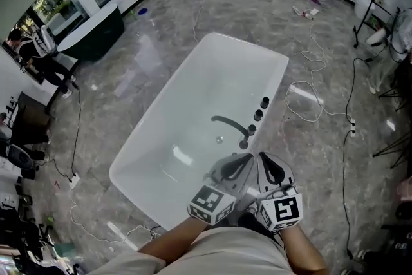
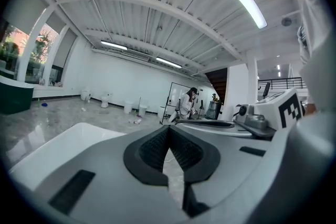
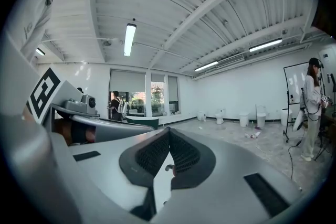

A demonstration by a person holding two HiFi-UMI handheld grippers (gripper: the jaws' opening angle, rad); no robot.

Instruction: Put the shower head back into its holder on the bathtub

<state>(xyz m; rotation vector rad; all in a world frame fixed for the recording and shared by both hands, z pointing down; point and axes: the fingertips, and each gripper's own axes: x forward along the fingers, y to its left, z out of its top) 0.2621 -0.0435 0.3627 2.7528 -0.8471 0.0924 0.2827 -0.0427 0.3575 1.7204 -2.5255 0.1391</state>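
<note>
Both grippers shut & empty, hovering over tub's near end.
L gripper [image 1: 246, 158] and R gripper [image 1: 263, 158] are sitting side by side, pointing at the tub [image 1: 193, 84], fingers on each pressing together w/ nothing between. Dark spout [image 1: 226, 120] is arching over the basin from the right rim, next to a row of dark fittings [image 1: 258, 115]; can't tell which one is the shower head.
</note>
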